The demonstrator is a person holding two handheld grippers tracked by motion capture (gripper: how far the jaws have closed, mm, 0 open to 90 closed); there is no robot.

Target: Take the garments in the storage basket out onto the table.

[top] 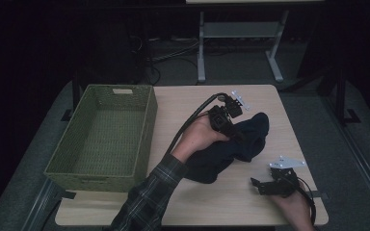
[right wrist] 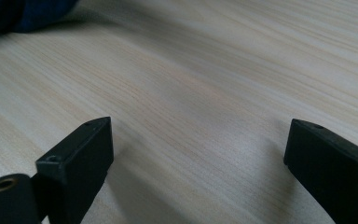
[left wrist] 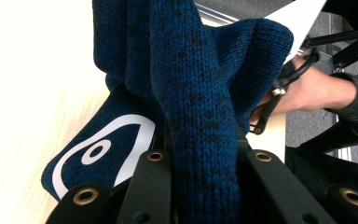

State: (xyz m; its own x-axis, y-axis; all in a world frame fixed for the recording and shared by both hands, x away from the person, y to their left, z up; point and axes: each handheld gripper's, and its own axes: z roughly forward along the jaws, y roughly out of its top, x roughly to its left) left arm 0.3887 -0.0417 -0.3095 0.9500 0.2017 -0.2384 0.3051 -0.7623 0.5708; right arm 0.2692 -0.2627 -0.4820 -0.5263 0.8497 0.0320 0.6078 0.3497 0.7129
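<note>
A dark blue knitted garment (top: pixel 231 144) lies bunched at the centre of the surface (top: pixel 212 202), right of the green woven basket (top: pixel 101 137). The left gripper (left wrist: pixel 205 154) has its fingers clamped on a thick fold of the knit. The right gripper (top: pixel 257 185), in the lower right of the high view, rests on bare wood with fingers wide apart. The cloth looks soft, light and floppy, likely to sag; a bunched fold offers a surer hold than a single edge.
</note>
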